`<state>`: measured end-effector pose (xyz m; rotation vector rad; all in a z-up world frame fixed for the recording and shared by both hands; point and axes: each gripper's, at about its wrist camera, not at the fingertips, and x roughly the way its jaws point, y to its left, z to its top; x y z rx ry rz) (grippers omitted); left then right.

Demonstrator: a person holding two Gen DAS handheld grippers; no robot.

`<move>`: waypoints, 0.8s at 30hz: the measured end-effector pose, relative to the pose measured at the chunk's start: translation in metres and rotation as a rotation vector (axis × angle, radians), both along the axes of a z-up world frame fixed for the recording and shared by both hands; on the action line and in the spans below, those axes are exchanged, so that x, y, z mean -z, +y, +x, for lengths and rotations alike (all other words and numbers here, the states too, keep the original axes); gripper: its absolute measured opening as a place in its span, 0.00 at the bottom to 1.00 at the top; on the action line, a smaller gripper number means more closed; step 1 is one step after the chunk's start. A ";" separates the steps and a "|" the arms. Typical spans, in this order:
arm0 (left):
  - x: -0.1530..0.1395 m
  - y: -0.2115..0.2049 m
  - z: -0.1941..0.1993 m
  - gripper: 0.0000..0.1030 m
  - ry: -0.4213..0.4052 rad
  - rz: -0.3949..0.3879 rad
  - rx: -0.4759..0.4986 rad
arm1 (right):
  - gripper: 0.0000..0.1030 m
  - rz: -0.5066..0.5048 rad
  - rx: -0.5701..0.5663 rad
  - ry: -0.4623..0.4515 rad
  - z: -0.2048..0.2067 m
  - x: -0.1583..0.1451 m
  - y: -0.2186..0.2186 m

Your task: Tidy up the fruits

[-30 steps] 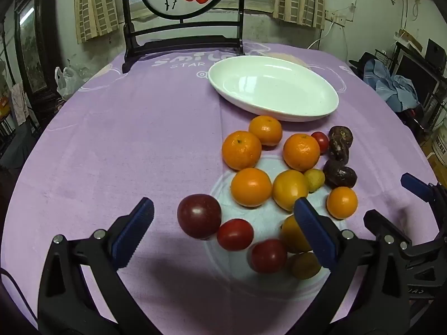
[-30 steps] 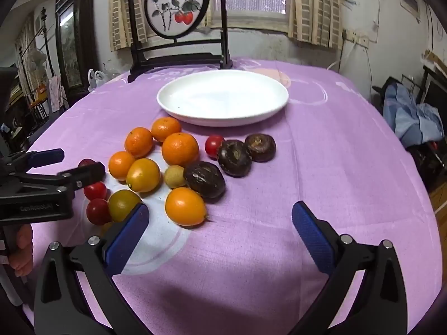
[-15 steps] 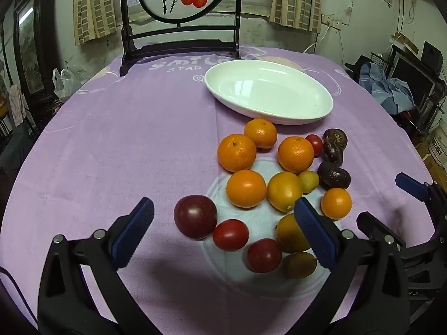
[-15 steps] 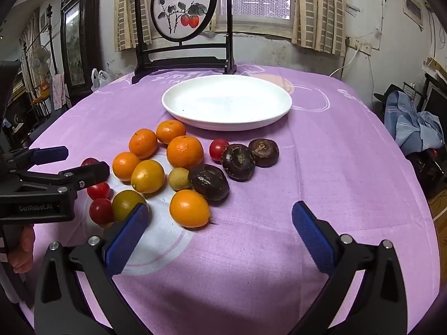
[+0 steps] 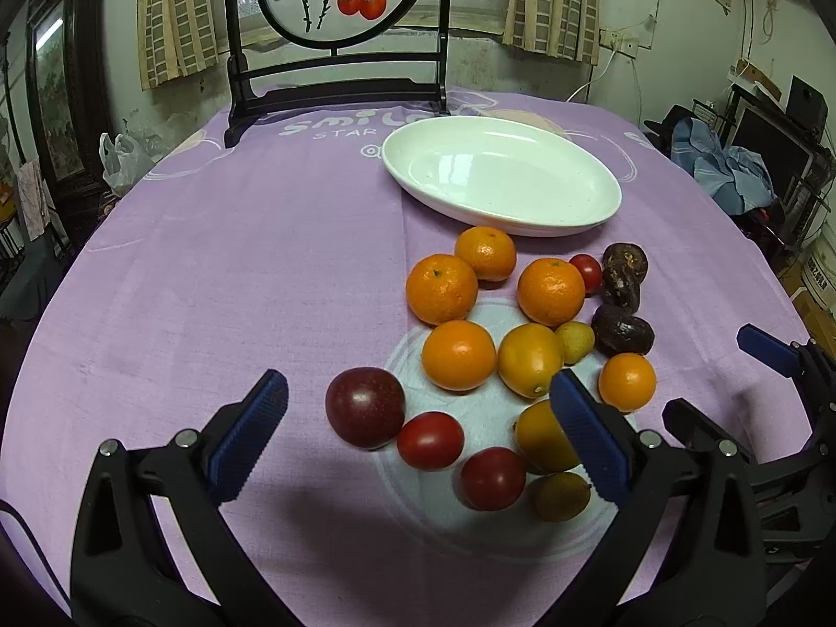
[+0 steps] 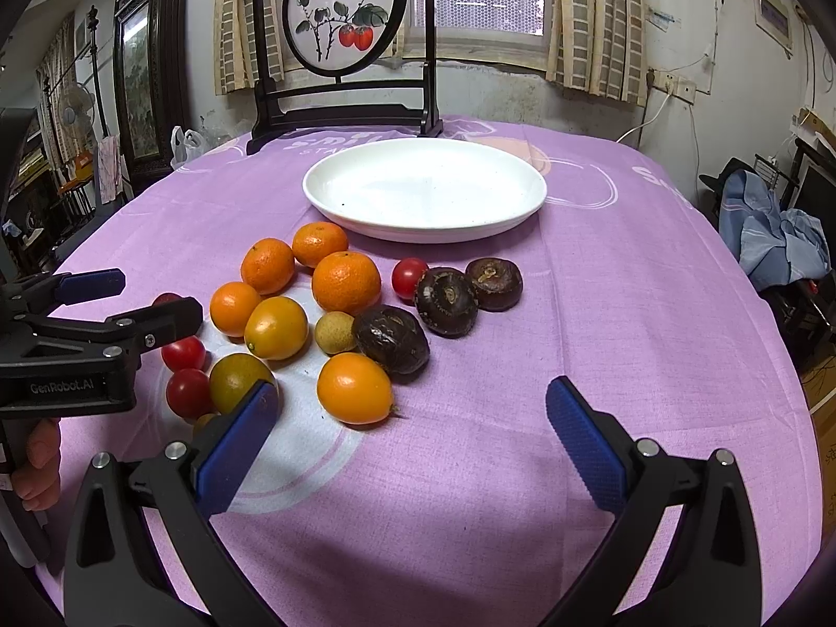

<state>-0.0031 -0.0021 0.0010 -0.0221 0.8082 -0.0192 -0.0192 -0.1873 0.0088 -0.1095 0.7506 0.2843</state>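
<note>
Fruit pile sits loose on the purple-clothed surface, just short of the white plate, which holds nothing: sorting not started, I judge. Mixed lot: oranges, cherry tomatoes, dark water chestnuts, one plum. My left gripper hangs over the plum side, fingers wide apart, gripping nothing. Right gripper likewise spread and empty, near the kumquat. Each gripper covers its own half of the pile, so neither has to cross over.
</note>
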 end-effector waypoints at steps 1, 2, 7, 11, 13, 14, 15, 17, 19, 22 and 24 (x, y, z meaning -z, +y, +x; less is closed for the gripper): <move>0.000 0.000 0.000 0.98 0.000 -0.001 -0.001 | 0.99 0.000 0.000 0.000 0.000 0.000 0.000; 0.000 0.000 0.000 0.98 0.000 -0.002 -0.002 | 0.99 -0.001 0.000 0.000 0.000 0.001 0.000; 0.001 0.000 0.000 0.98 0.005 -0.005 -0.003 | 0.99 -0.002 -0.001 0.001 0.000 0.001 0.001; 0.002 -0.001 0.000 0.98 0.007 -0.008 0.000 | 0.99 -0.003 0.000 0.001 0.000 0.001 0.001; 0.002 -0.001 0.000 0.98 0.006 -0.008 -0.001 | 0.99 -0.003 0.000 0.002 0.000 0.002 0.001; 0.001 0.000 0.000 0.98 0.007 -0.008 -0.001 | 0.99 -0.003 0.000 0.002 0.000 0.002 0.001; 0.001 -0.001 0.000 0.98 0.007 -0.008 -0.001 | 0.99 -0.003 0.000 0.002 0.000 0.002 0.001; 0.002 -0.001 0.000 0.98 0.009 -0.008 0.000 | 0.99 -0.003 0.000 0.001 0.000 0.002 0.001; 0.002 -0.001 0.000 0.98 0.007 -0.008 -0.001 | 0.99 -0.004 0.001 0.001 0.000 0.001 0.001; 0.002 -0.001 0.000 0.98 0.007 -0.007 -0.001 | 0.99 -0.004 0.001 0.001 0.000 0.001 0.001; 0.002 -0.001 0.000 0.98 0.007 -0.007 -0.001 | 0.99 -0.004 0.001 0.001 0.000 0.002 0.001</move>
